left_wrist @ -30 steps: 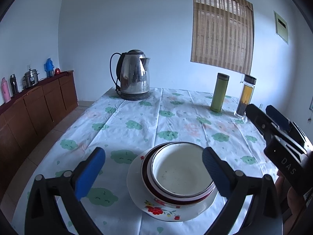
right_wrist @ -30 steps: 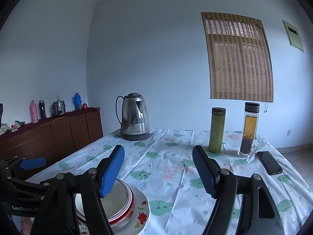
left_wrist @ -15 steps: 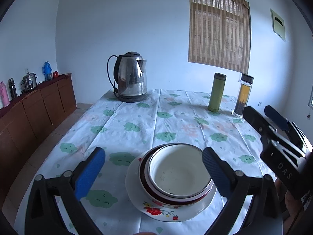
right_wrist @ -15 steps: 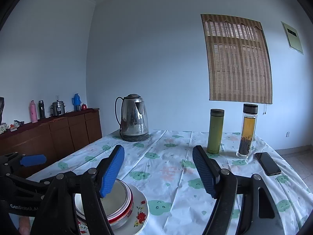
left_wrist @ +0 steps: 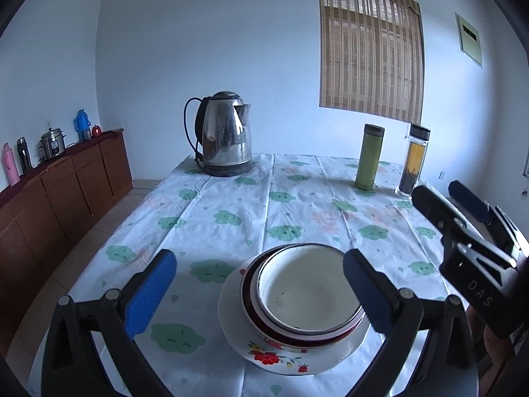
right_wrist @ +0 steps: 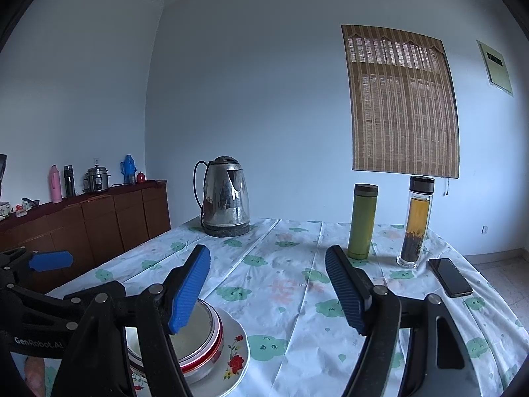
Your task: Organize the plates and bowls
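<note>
Bowls [left_wrist: 307, 294] nested, empty, on floral plate [left_wrist: 281, 360], my left gripper [left_wrist: 258, 294] wide open around them, right gripper [right_wrist: 267, 291] open, holding nothing.

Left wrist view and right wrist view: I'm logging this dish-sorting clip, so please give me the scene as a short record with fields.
stack: white enamel bowl nested in red-rimmed bowl, both on floral white plate
surface: table with cloud-print white cloth
left gripper: open, blue pads either side of the stack, nothing held
right gripper: open, above the cloth, nothing held
far end: steel electric kettle, green flask, glass tea bottle
also: black phone beside the bottle
</note>
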{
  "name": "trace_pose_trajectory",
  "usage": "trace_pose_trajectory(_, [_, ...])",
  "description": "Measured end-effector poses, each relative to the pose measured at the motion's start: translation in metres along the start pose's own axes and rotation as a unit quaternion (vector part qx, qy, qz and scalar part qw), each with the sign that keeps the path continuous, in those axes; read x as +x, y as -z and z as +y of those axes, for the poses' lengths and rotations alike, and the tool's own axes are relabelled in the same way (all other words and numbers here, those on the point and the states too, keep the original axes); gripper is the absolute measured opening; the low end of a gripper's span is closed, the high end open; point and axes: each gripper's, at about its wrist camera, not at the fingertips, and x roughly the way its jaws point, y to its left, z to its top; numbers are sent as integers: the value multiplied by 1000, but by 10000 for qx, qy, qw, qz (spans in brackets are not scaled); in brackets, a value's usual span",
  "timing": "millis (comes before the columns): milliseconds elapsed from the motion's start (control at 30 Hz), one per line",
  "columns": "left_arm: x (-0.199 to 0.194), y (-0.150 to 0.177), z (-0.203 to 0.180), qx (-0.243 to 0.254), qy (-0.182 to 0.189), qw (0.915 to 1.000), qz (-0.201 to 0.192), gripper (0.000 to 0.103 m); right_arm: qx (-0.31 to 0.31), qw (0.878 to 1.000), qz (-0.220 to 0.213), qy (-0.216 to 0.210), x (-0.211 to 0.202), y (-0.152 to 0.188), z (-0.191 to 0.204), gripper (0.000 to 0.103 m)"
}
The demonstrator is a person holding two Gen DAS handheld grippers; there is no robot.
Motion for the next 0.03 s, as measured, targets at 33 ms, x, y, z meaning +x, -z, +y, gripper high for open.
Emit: trace_pose_trajectory(33, [0,-1,1,-16,13,10000,0,103,-8,10000,16,1,1,1,0,74])
